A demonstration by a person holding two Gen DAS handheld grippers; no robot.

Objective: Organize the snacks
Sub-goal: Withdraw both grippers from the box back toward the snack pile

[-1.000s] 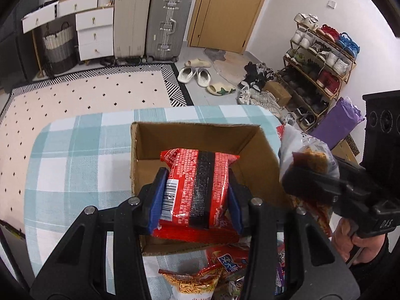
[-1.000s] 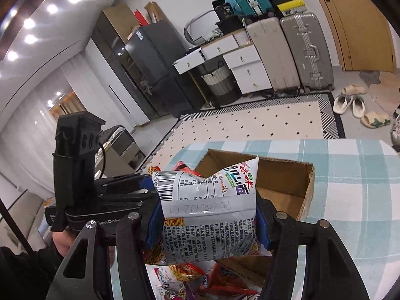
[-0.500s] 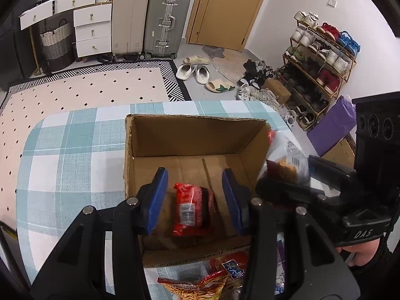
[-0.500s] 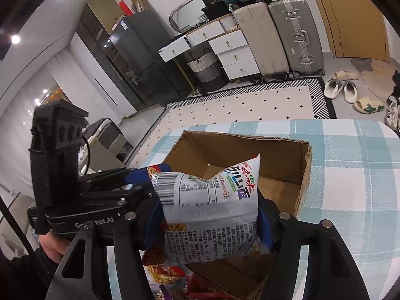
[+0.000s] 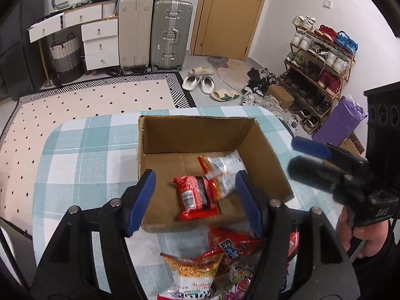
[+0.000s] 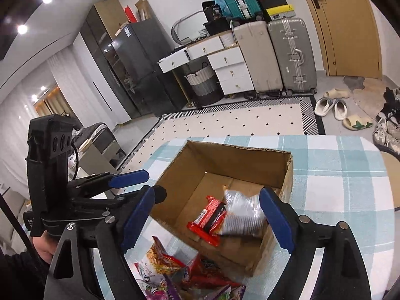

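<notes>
Both drops are done. A second ago the left gripper was clamped on the red pack and the right gripper on the silver bag. Half a second ago red was already in the box while the right one still held silver. Now both pairs of fingers are spread wide with nothing between them.

Both snacks lie on the box floor:
- The red pack is at the near middle, on its side.
- The silver bag is just beyond it toward the right wall, overlapping the red one's edge. It looks motion-blurred in the right wrist view, so probably still settling.

So that's two items sorted. The box has plenty of bare floor left.

Relative to the fingers:
- Left wrist view: the red pack sits framed between the two blue pads but well below them, inside the box. No contact.
- Right wrist view: the silver bag is below and close by the right-hand pad. Can't tell if it touches; likely just clear.
- The right gripper shows in the left view out past the box's right wall, also open.

Remaining work is the pile on the desk, just in front of the box's near wall, under both grippers. There are several packs, orange, red and purple. My read is the next step is to pull back and go down onto that heap.
</notes>
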